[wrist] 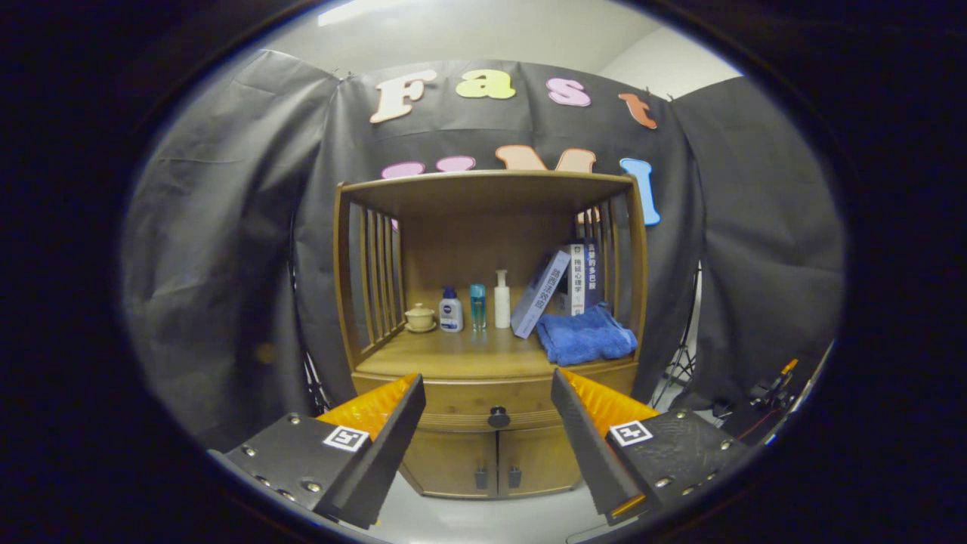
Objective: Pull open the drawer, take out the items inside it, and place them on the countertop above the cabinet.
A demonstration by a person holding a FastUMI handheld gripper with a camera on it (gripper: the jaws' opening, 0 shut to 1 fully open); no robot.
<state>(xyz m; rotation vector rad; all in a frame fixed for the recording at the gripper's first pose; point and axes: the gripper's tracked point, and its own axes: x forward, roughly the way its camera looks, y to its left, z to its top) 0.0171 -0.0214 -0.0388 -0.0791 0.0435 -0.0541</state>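
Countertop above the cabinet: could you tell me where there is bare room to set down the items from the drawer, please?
The countertop is bare along its front, from the left slats to the blue towel. The back row is crowded: lidded cup, three bottles and leaning books. The towel fills the right corner. The gripper is open, with the shut drawer's knob beyond its fingers.

drawer shut so contents hidden; open gripper fingers cover both its front ends; cabinet base corners hidden.
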